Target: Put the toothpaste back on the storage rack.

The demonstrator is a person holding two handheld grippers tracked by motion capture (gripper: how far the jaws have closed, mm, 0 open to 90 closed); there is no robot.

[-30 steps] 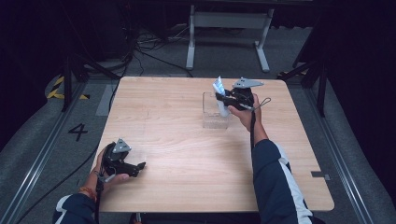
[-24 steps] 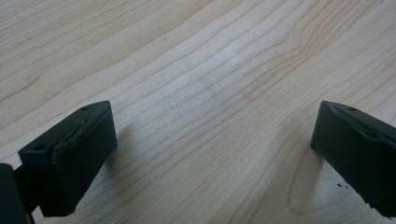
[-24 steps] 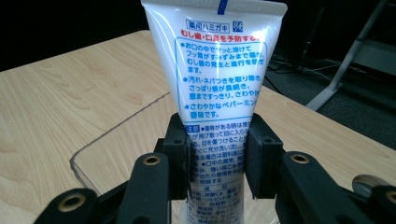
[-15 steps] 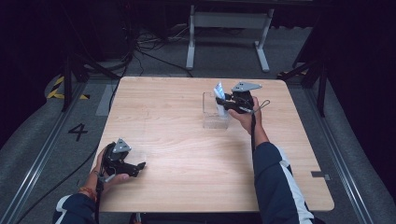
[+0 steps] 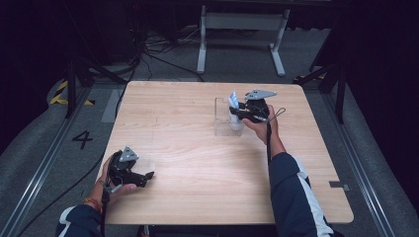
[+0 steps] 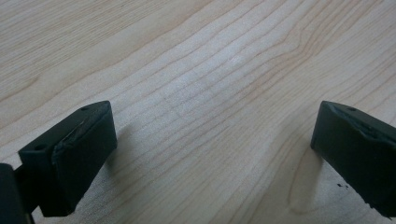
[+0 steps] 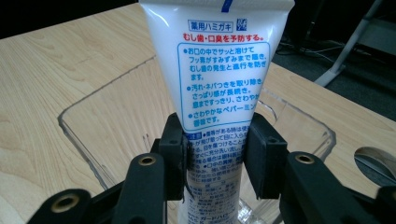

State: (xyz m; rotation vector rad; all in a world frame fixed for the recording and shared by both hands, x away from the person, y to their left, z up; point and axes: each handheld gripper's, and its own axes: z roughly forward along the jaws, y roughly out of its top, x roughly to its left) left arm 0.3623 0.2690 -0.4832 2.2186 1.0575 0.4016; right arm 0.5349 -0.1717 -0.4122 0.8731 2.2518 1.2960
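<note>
Right gripper (image 7: pixel 215 154) pinches a white toothpaste tube (image 7: pixel 217 70) over the clear bin (image 7: pixel 79 126); Japanese label, tube's top cropped.

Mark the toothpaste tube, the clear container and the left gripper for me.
toothpaste tube (image 7: pixel 219 79): right gripper view, printed label.
clear container (image 7: pixel 84 140): right gripper view, near rim.
left gripper (image 5: pixel 148 175): high view, between its fingertips.
</note>
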